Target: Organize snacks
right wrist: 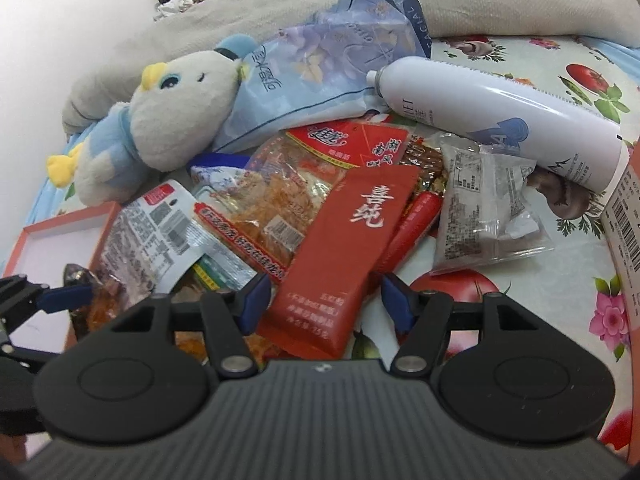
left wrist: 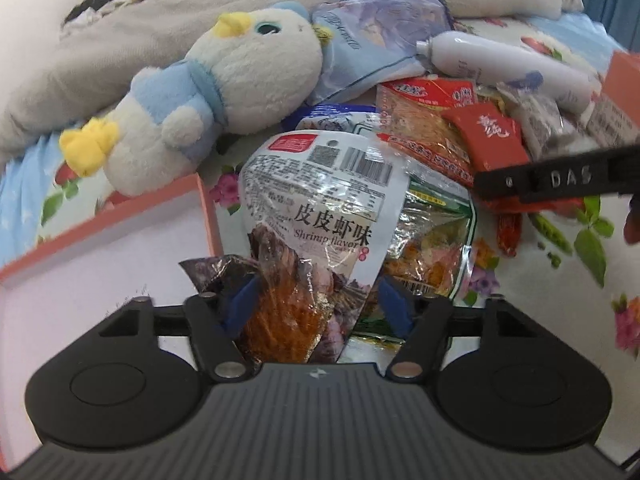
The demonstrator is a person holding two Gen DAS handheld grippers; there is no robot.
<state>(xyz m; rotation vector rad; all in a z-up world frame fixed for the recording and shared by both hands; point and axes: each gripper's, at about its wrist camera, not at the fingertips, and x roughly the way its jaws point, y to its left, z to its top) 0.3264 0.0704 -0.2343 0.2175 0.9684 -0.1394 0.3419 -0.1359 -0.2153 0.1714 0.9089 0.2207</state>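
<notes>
Snacks lay heaped mid-frame on the bed. Our left gripper (left wrist: pixel 316 300) straddled the shrimp packet (left wrist: pixel 316 216), jaws half open; our right gripper (right wrist: pixel 324 300) likewise around the red sachet (right wrist: pixel 348 248). We judged it wise to pinch only one wrapper each.

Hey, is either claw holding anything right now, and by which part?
Right claw: nothing held; the red packet lies loose between its open jaws. Left claw straddles the bottom end of the shrimp snack bag; a firm grip cannot be told.
</notes>
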